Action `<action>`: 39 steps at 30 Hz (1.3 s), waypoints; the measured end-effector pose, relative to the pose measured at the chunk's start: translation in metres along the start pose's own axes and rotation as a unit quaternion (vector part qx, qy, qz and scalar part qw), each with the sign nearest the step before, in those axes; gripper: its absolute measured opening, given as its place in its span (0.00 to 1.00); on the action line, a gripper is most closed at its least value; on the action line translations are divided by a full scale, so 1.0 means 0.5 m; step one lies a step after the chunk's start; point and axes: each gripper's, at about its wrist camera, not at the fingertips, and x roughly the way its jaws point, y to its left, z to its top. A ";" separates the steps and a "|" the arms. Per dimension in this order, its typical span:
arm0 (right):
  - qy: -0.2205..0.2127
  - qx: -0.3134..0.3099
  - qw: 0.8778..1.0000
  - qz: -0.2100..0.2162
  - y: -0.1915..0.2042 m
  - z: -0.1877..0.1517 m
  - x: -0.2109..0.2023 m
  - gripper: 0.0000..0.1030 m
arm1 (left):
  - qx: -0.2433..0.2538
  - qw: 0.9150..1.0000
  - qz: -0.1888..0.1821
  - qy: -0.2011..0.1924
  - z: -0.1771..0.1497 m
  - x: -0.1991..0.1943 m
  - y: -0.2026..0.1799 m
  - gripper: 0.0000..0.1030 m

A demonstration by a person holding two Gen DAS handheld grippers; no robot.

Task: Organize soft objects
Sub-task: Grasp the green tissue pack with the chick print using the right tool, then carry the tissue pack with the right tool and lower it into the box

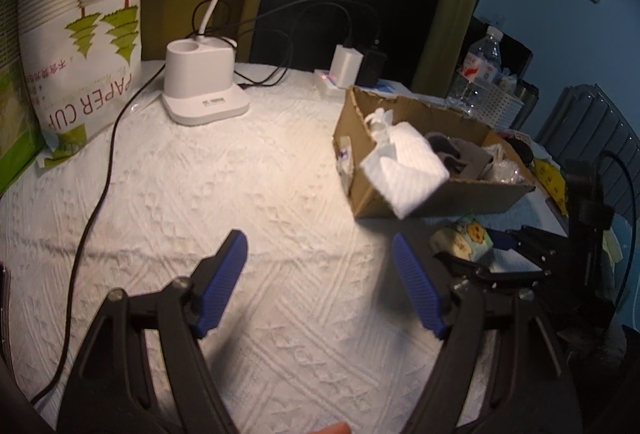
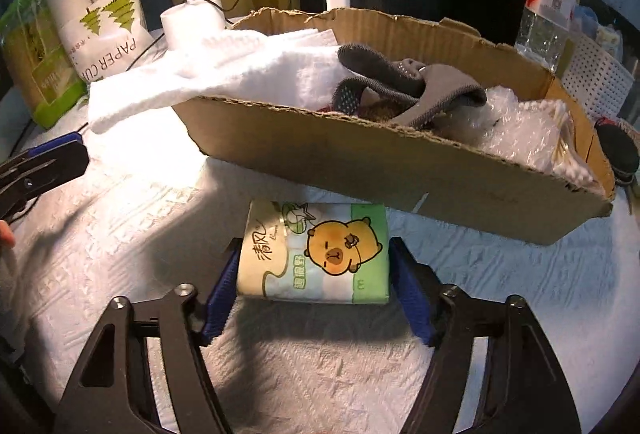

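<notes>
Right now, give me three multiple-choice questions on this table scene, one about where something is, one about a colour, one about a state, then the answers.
1. Where is the tissue pack?
A. inside the cardboard box
B. on the table cover in front of the cardboard box, between the right gripper's fingers
C. beside the paper cups

2. What colour are the gripper pads?
A. red
B. white
C. blue

3. How does the white towel lie?
A. draped over the box's end, hanging outside
B. folded flat on the table
C. held by the left gripper

Answers:
1 B, the pack lies outside the cardboard box, with the right gripper around it.
2 C, both pads show blue.
3 A, part rests in the box and part spills over its edge; the left gripper is open and empty.
</notes>
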 end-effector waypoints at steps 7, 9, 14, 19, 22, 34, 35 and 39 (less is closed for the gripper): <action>-0.011 -0.016 0.999 0.032 0.030 0.007 -0.024 0.67 | -0.007 1.000 -0.002 -0.009 -0.003 -0.017 0.010 0.75; -0.018 -0.029 0.999 0.040 0.053 0.012 -0.031 0.67 | -0.009 1.000 -0.001 -0.010 -0.007 -0.022 0.016 0.75; -0.026 -0.044 0.997 0.060 0.096 0.028 -0.039 0.67 | -0.016 1.000 -0.005 -0.016 -0.017 -0.038 0.036 0.75; -0.037 -0.067 0.995 0.070 0.154 0.059 -0.058 0.67 | -0.026 0.999 -0.001 -0.026 -0.006 -0.058 0.069 0.75; -0.052 -0.074 0.993 0.070 0.174 0.086 -0.074 0.67 | -0.021 0.999 0.001 -0.034 0.007 -0.070 0.076 0.74; -0.085 -0.042 0.994 0.051 0.105 0.156 -0.070 0.67 | 0.009 0.999 -0.015 -0.043 0.066 -0.054 0.030 0.75; -0.084 -0.037 0.995 0.049 0.095 0.159 -0.069 0.67 | 0.010 0.999 -0.015 -0.043 0.070 -0.049 0.025 0.75; -0.082 -0.017 0.996 0.038 0.050 0.177 -0.053 0.67 | 0.015 0.999 -0.011 -0.040 0.090 -0.026 0.005 0.75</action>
